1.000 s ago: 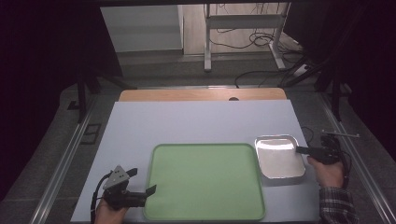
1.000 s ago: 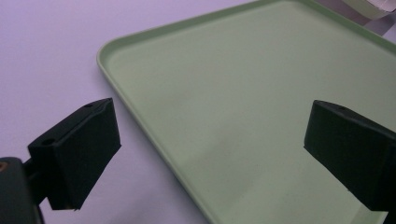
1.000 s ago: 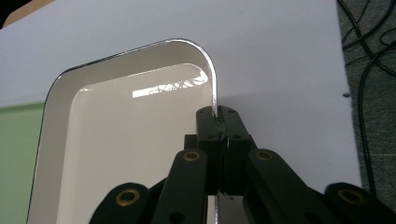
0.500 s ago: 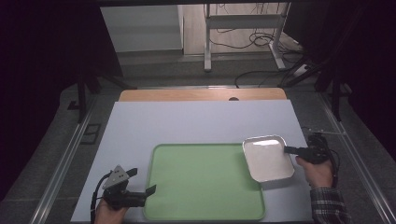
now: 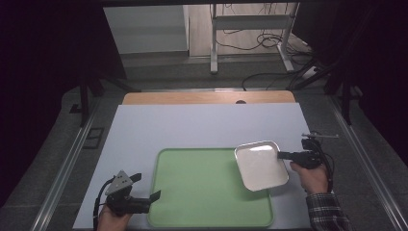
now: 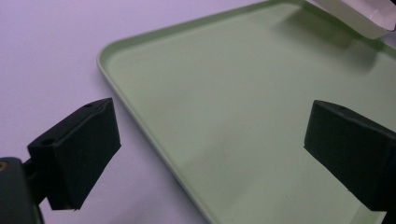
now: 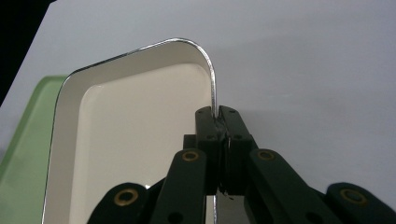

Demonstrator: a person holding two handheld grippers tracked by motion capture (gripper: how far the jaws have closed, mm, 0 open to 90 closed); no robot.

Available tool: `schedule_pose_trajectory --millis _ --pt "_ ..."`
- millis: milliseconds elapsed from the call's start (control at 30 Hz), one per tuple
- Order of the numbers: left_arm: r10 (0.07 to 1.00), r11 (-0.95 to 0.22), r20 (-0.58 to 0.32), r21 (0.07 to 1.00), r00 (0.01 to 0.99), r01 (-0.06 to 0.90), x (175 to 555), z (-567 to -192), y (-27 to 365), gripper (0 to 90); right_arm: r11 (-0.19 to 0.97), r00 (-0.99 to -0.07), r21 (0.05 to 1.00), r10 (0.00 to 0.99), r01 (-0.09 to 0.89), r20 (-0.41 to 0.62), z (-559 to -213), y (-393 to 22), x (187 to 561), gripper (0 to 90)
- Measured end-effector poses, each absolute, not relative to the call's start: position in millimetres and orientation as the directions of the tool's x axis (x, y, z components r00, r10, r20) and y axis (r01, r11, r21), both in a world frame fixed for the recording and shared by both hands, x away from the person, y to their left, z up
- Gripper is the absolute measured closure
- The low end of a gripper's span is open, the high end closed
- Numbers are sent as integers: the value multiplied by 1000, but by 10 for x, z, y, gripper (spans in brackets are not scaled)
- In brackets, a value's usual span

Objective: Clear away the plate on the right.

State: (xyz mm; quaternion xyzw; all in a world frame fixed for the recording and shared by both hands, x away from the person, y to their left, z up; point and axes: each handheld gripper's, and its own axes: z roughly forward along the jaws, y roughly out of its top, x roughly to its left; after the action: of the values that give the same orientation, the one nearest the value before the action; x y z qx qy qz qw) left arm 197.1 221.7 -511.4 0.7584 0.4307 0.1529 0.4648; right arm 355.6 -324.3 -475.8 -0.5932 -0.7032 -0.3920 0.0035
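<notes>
White table sheet (image 5: 192, 125) covers the work surface, with a strip of bare wooden tabletop (image 5: 207, 97) showing along its far edge. On the sheet, toward the near side, lies the green tray (image 5: 202, 192), flat, rounded corners, low raised rim; in the left gripper view its near-left corner and rim (image 6: 154, 126) run diagonally between the two black jaws. Next in size, the metal pan (image 5: 261, 165): a small, shallow, rectangular pan with a bright rim and pale inside, seen in the high view over the tray's far right corner, part of it past the tray's right edge above the white sheet. It looks tilted, and the left gripper view shows its underside and a shadow on the tray floor below it (image 6: 355, 14), so it appears lifted clear of the tray rather than resting on it. Right gripper (image 5: 286, 155): jaws clamped tight on the pan's right-hand rim; the right gripper view shows the thin metal edge pinched between the two pads (image 7: 218, 122), near a rounded corner of the pan. The person's right hand (image 5: 312, 177) holds this gripper from the near right, checked sleeve at the wrist. Left gripper (image 5: 144, 192): jaws spread wide, nothing between them, sitting low over the sheet just beside the tray's near-left corner, not touching the tray as far as can be seen.
</notes>
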Motion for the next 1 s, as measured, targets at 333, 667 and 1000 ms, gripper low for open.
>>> schedule_pose_trajectory --millis 333,667,1000 --pt "794 -199 -168 836 584 511 1974 -5115 2209 31 54 -358 537 800 842 482 -4808 -2925 3567 885" --pt "794 -200 -167 837 585 510 1977 -5115 2209 31 73 -371 525 789 848 490 -4852 -2686 3580 884" --pt "792 -202 -167 836 588 511 1981 -5117 2205 31 133 -412 511 774 849 481 -4929 -2297 3627 878"
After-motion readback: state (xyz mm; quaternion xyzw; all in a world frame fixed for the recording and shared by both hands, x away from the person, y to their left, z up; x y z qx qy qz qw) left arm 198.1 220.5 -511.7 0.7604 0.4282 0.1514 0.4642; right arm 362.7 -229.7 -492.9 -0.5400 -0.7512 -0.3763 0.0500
